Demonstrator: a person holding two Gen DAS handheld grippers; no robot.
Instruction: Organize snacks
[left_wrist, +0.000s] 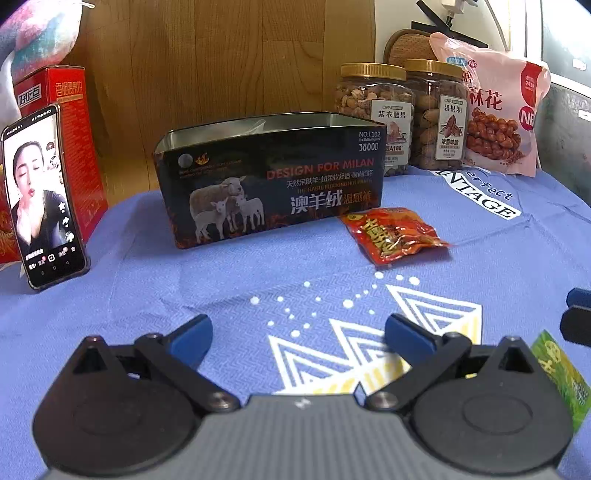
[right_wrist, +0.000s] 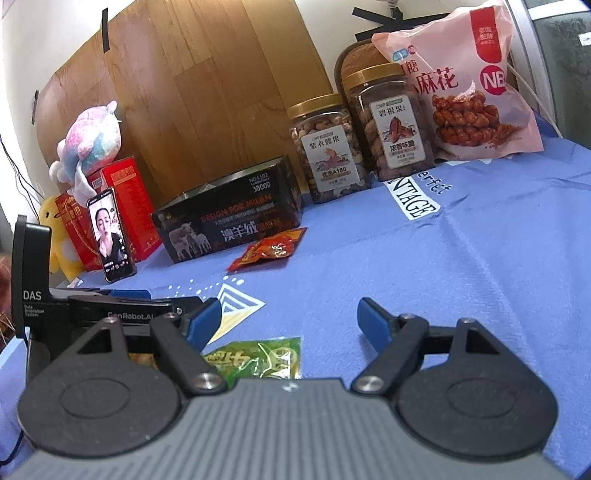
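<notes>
The tin's (left_wrist: 269, 177) inside is mostly hidden behind its front wall in the left wrist view; only a pale scrap shows above the rim, and what it is cannot be told; the green packet (right_wrist: 258, 358) is half covered by the right tongs' body, and in the left wrist view it is cut down to a sliver at the right edge (left_wrist: 561, 376); the print on the red box (left_wrist: 70, 147) left of the tin is too blurred to read; something yellow-brown shows under the right tongs' left finger link and cannot be made out.

The left tongs (left_wrist: 297, 332) stand wide apart, released, with nothing between the blue pads and only the blue cloth (left_wrist: 184, 280) beneath them; the right tongs (right_wrist: 290, 321) are likewise spread and grip nothing; the green packet lies flat on the cloth just below and between their fingers, close to the body, and whether a pad touches it cannot be told.

The red packet (left_wrist: 393, 234) lies ahead of the left tongs, slightly right, just beside the tin's front right corner; from the right tongs it lies ahead and to the left (right_wrist: 267, 251); the tin stands ahead of the left tongs, open at the top; two jars (right_wrist: 354, 147) and a pink bag (right_wrist: 469, 85) stand far ahead, to the right; a phone (left_wrist: 44, 195) leans far left of the left tongs, against the red box.
</notes>
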